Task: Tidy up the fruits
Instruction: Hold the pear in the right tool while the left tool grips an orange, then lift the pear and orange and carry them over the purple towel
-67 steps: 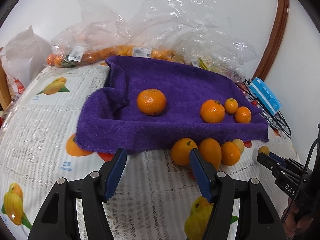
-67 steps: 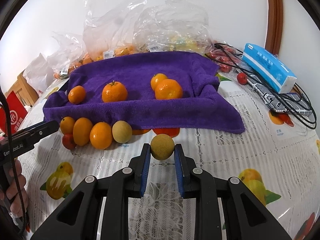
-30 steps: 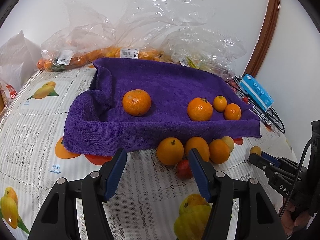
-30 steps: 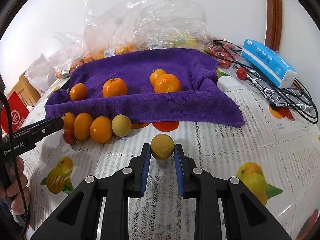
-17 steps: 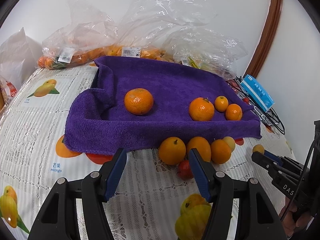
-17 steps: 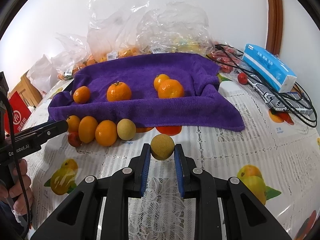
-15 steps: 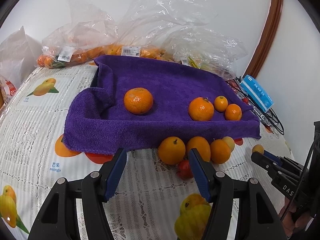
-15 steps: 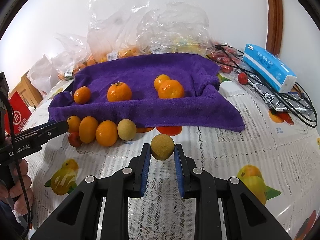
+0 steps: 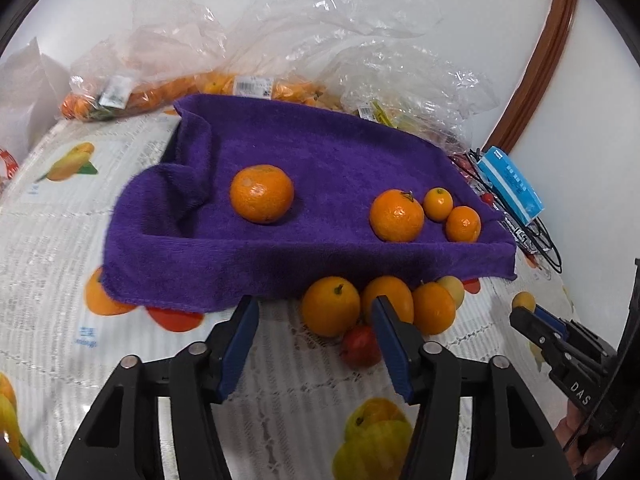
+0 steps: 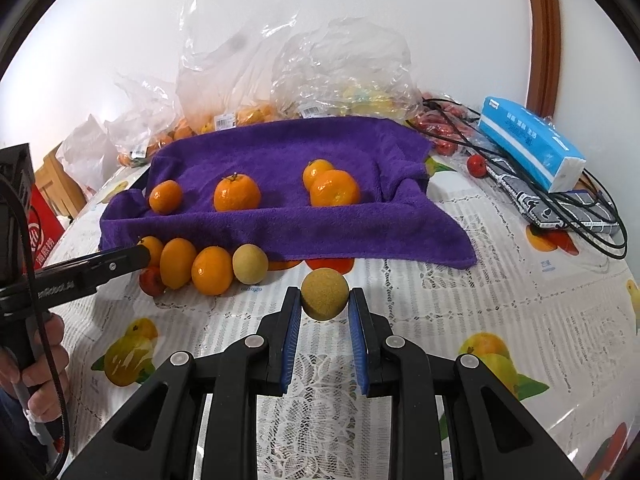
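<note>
Fruits (image 9: 330, 311) line the purple towel's (image 9: 320, 152) near edge — one orange half hidden behind the empty, closing left fingers (image 9: 390, 336); right gripper (image 10: 324, 306) pinches a yellowish fruit (image 10: 324, 293) above the counter (image 10: 460, 300).

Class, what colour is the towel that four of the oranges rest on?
Purple; the towel shows best in the right wrist view.

I see a blue tissue pack (image 10: 532, 142) over black cables (image 10: 592, 216), a red box (image 10: 42, 232) far left.
</note>
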The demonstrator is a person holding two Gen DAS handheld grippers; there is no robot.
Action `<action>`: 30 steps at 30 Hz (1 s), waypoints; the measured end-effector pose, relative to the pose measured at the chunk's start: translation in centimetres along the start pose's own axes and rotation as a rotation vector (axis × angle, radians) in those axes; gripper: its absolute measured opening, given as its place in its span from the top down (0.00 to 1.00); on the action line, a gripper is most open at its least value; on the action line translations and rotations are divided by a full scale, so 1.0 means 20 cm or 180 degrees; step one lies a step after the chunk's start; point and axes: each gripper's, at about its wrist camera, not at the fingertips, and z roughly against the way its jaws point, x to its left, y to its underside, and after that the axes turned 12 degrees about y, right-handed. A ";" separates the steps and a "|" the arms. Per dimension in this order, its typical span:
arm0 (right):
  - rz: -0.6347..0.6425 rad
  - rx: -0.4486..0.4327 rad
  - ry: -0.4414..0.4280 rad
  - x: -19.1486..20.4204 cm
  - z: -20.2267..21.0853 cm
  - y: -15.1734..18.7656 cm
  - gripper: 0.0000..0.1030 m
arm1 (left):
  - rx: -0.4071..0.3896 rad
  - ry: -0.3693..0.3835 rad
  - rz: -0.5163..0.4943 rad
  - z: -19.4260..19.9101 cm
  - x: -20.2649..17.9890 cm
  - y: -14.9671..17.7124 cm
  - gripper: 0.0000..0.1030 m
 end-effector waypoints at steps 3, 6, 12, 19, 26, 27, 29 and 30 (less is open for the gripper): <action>-0.0003 -0.0016 0.0009 -0.01 0.00 0.00 0.77 | 0.0054 0.0016 0.0078 -0.04 0.00 -0.01 0.59; -0.0022 -0.0009 0.0006 -0.03 -0.01 0.00 0.77 | 0.0067 -0.0006 0.0089 -0.05 0.00 0.00 0.68; -0.0046 0.0019 0.0006 -0.05 -0.02 0.01 0.77 | 0.0071 -0.0068 0.0118 -0.07 0.00 -0.01 0.70; -0.0022 0.0035 -0.0011 -0.03 -0.04 0.01 0.77 | 0.0046 -0.0142 0.0052 -0.08 -0.02 -0.01 0.70; -0.0005 0.0013 0.0008 -0.02 -0.02 0.01 0.77 | -0.0079 -0.0003 0.0146 0.01 0.01 0.00 0.70; 0.0001 0.0011 0.0015 -0.02 -0.01 0.01 0.77 | -0.0084 0.0004 0.0154 0.01 0.02 0.00 0.70; 0.0017 -0.0001 0.0030 -0.01 0.00 0.00 0.77 | -0.0115 0.0007 0.0165 0.03 0.02 0.00 0.70; 0.0024 -0.0010 0.0036 -0.01 0.01 0.00 0.77 | -0.0125 0.0002 0.0163 0.04 0.02 0.00 0.70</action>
